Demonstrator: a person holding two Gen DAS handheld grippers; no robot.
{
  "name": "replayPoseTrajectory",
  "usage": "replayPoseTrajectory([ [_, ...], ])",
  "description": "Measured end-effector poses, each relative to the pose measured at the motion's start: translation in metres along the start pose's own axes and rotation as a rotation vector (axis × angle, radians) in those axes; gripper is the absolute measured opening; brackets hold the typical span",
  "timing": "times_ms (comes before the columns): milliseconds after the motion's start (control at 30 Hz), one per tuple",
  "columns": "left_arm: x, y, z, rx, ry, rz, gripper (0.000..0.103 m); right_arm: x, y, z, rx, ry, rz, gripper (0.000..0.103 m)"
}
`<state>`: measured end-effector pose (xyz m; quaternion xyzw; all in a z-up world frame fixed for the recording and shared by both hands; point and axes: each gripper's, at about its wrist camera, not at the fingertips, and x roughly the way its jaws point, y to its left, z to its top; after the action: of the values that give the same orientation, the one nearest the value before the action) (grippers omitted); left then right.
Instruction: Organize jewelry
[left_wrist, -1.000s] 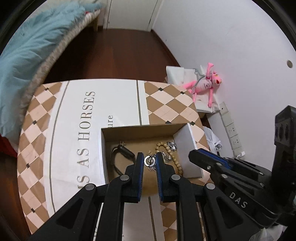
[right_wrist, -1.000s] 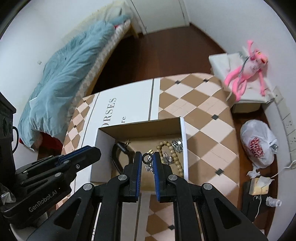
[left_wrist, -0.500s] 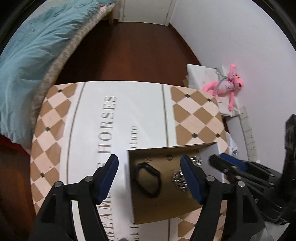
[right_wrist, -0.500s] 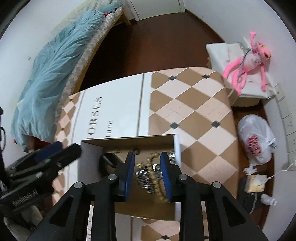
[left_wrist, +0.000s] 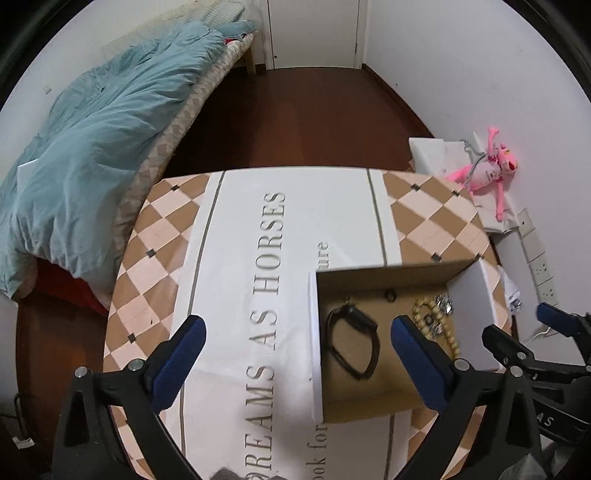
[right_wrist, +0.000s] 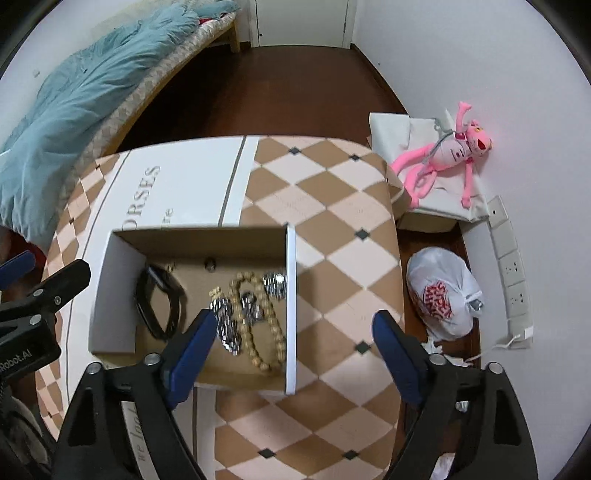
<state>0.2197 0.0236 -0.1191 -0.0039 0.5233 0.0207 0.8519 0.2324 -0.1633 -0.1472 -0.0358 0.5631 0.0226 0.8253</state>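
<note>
An open cardboard box (left_wrist: 314, 332) (right_wrist: 291, 295) with white walls sits on the patterned table. Inside lie a black band (left_wrist: 354, 343) (right_wrist: 159, 302), a wooden bead bracelet (right_wrist: 258, 332) (left_wrist: 439, 332), silver chain pieces (right_wrist: 227, 328) and a small ring (right_wrist: 209, 264). My left gripper (left_wrist: 295, 328) hovers above the box's left wall, its jaws opening wide with nothing held. Over the box's right wall, my right gripper (right_wrist: 295, 319) is also opening, with nothing gripped between its pads. The silver pieces lie just past its left fingertip (right_wrist: 207, 325).
The table (right_wrist: 332, 229) has a checked cover with a white lettered panel. A bed with a teal duvet (left_wrist: 92, 147) stands at the left. A pink plush toy (right_wrist: 443, 155), a white plastic bag (right_wrist: 439, 295) and wall sockets (right_wrist: 513, 269) are on the right.
Both grippers were shut on a small silver piece over the box. Both have opened wide, and the silver piece now lies in the box. Both views have tipped toward the room.
</note>
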Motion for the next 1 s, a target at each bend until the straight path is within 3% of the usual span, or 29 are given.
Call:
replayPoseTrajectory([
  [33, 0.001, 0.000, -0.004, -0.003, 0.004, -0.001, 0.102, 0.000, 0.000, -0.004, 0.002, 0.002, -0.004, 0.098],
  [533, -0.016, -0.002, -0.032, -0.027, 0.006, -0.001, 0.102, -0.027, -0.002, -0.035, 0.030, -0.046, -0.036, 0.099],
  [800, -0.066, -0.003, -0.051, -0.033, -0.074, 0.023, 0.102, -0.077, -0.007, -0.055, 0.050, -0.140, -0.048, 0.099],
  [1000, -0.114, 0.002, -0.066, -0.038, -0.136, -0.001, 0.102, -0.127, -0.006, -0.076, 0.059, -0.211, -0.037, 0.099],
])
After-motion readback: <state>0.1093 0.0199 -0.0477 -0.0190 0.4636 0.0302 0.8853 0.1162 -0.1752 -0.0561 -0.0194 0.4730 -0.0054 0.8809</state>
